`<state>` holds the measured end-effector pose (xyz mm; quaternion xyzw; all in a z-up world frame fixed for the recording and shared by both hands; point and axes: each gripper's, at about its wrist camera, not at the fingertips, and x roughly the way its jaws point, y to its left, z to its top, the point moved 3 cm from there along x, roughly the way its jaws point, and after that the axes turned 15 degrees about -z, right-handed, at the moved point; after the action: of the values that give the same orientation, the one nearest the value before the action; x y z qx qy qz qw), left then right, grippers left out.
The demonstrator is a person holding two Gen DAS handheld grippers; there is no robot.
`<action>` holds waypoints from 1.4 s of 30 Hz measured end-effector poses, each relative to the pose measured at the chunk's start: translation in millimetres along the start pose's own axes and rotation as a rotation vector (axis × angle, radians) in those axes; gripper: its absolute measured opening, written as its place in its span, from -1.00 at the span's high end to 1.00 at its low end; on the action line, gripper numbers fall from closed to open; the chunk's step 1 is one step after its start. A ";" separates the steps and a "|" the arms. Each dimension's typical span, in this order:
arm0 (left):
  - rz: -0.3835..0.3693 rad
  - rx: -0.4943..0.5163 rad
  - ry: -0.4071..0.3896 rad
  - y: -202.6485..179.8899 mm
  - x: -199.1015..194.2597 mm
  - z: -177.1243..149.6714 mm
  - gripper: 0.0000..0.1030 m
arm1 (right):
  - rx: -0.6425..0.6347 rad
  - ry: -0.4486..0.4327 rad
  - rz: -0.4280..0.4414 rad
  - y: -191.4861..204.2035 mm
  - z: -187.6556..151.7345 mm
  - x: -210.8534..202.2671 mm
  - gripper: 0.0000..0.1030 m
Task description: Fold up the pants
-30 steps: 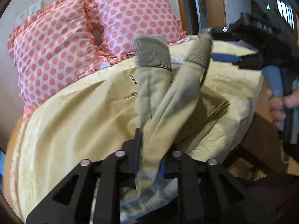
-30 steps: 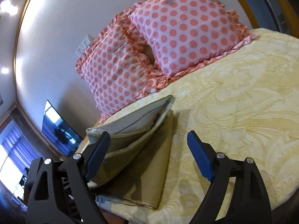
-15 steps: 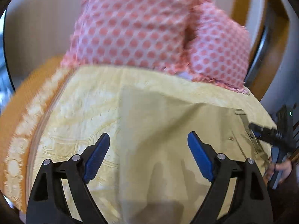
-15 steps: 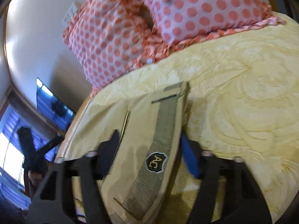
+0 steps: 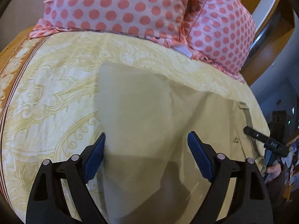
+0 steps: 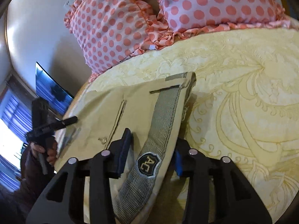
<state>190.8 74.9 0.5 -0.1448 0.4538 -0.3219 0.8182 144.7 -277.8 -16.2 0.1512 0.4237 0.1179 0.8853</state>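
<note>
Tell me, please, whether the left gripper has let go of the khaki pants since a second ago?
Yes. The left gripper then pinched the trouser legs; now it is open above the khaki pants, which lie flat on the yellow bedspread.

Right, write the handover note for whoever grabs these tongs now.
Left tongs: open, holding nothing, over the folded khaki pants.
Right tongs: jaws either side of the grey waistband at the pants' edge; whether they are shut on it is unclear.
Pants lie flat on the yellow bedspread, in front of the polka-dot pillows.
Done: the pants already lie folded over.
Left: probably one more fold, then smooth out.
</note>
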 end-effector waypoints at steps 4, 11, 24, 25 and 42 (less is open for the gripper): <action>-0.027 -0.028 0.001 3.6 -4.7 -0.1 0.28 | -0.020 0.011 0.038 1.8 0.7 -3.5 0.68; -0.010 0.039 -0.044 -9.7 -16.8 8.6 0.86 | -0.014 -0.014 0.116 9.9 21.2 -17.7 0.81; 0.167 0.056 -0.049 17.2 66.1 109.3 0.83 | 0.022 0.000 -0.186 -33.0 121.5 64.7 0.56; 0.169 0.067 -0.058 16.4 64.4 107.4 0.82 | 0.025 -0.004 -0.194 -34.5 119.3 62.2 0.28; 0.063 0.077 -0.046 -37.8 41.9 33.1 0.27 | 0.162 -0.025 0.008 0.2 43.8 -0.8 -0.70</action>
<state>219.4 17.1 11.3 -0.1060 0.4264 -0.3100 0.8431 178.6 -285.2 10.6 0.2256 0.4202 0.0849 0.8749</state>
